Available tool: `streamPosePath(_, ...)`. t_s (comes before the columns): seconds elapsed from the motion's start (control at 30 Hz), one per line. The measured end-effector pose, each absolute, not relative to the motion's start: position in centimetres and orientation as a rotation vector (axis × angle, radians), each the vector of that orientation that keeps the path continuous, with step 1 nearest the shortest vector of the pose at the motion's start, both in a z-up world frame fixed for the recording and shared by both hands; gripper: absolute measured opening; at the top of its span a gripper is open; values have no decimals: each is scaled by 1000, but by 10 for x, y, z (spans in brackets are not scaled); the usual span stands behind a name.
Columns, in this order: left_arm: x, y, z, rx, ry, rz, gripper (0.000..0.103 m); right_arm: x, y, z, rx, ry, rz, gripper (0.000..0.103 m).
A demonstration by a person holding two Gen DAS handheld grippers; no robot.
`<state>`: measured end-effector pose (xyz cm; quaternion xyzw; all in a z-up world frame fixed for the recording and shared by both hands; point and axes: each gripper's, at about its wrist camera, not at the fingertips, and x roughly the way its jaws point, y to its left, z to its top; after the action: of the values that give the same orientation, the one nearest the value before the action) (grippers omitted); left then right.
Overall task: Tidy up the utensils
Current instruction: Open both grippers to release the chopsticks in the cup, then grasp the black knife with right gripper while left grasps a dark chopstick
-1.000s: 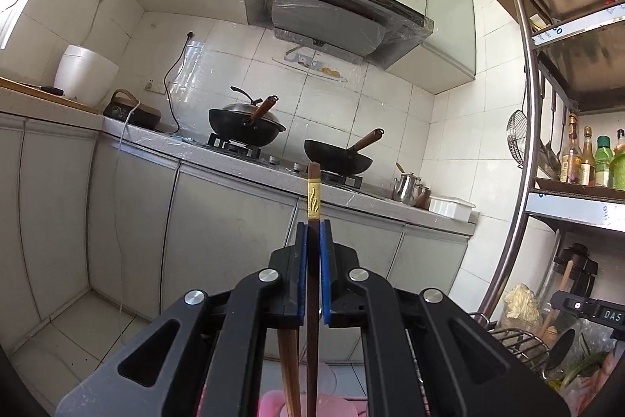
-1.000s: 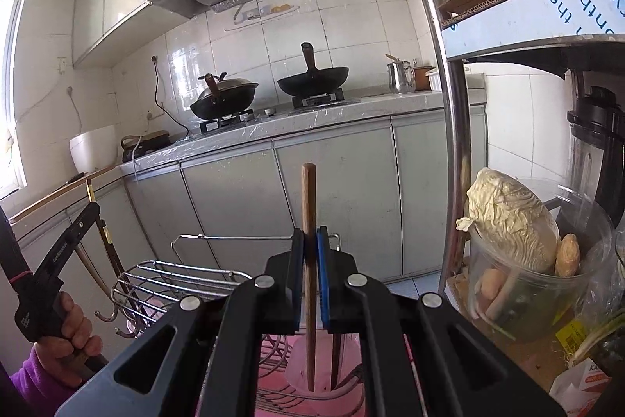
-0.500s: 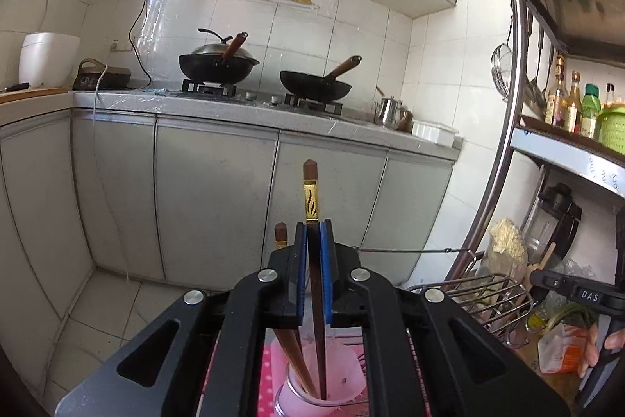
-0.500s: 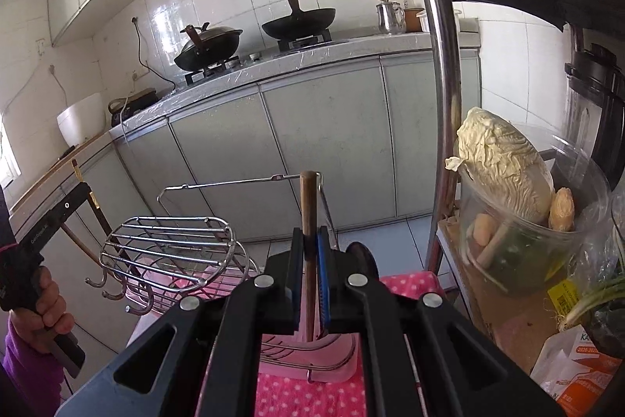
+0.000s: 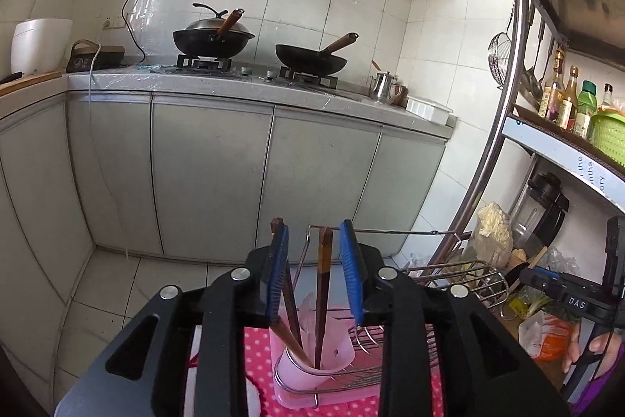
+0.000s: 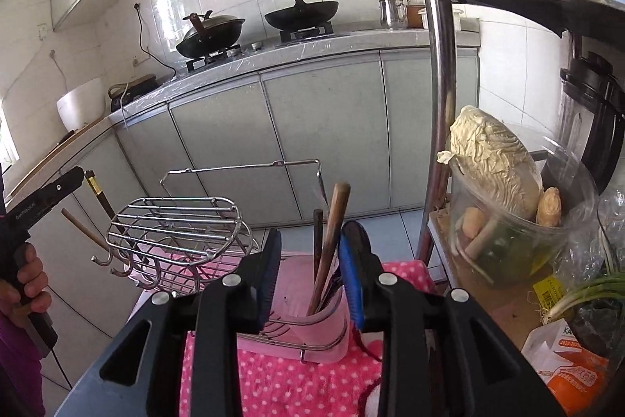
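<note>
My left gripper (image 5: pixel 314 233) is open, its blue pads spread on either side of a dark brown chopstick (image 5: pixel 322 296) that stands in a pink plastic cup (image 5: pixel 312 364). A second chopstick (image 5: pixel 287 303) leans in the same cup behind the left pad. My right gripper (image 6: pixel 310 239) is open too, around a wooden-handled utensil (image 6: pixel 330 245) and a dark utensil (image 6: pixel 317 241) that stand in another pink holder (image 6: pixel 304 323). Both holders sit in a wire rack (image 6: pixel 175 221) on a pink dotted cloth (image 6: pixel 273 382).
Grey kitchen cabinets (image 5: pixel 215 174) with two woks (image 5: pixel 310 59) stand behind. A steel shelf post (image 6: pixel 437 85) rises close on the right, with a jar of cabbage (image 6: pixel 496 167) and a blender (image 6: pixel 593 112) beside it. The other gripper's handle (image 6: pixel 39 206) shows at left.
Both grippers lowered their utensils into the pink holders and opened, letting them go. The views tilted downward toward the rack.
</note>
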<state>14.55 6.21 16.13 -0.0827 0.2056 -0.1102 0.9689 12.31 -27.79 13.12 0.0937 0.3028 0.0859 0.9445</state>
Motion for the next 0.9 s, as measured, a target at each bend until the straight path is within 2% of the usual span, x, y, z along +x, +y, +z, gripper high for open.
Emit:
streamPosePath(0.27, 111, 65, 186, -168, 355, -217, 31, 85, -278, 159, 188, 538, 184, 29)
streamPosePath(0.47, 72, 66, 178, -154, 377, -229, 31, 50, -259, 154, 201, 566, 282, 29)
streamPosePath(0.67, 54, 63, 127, -137, 556, -242, 31, 38, -229, 106, 236, 725, 397, 29)
streamPosePath(0.9, 49, 57, 38, -154, 852, -237, 31, 41, -204, 24, 356, 986, 478, 30)
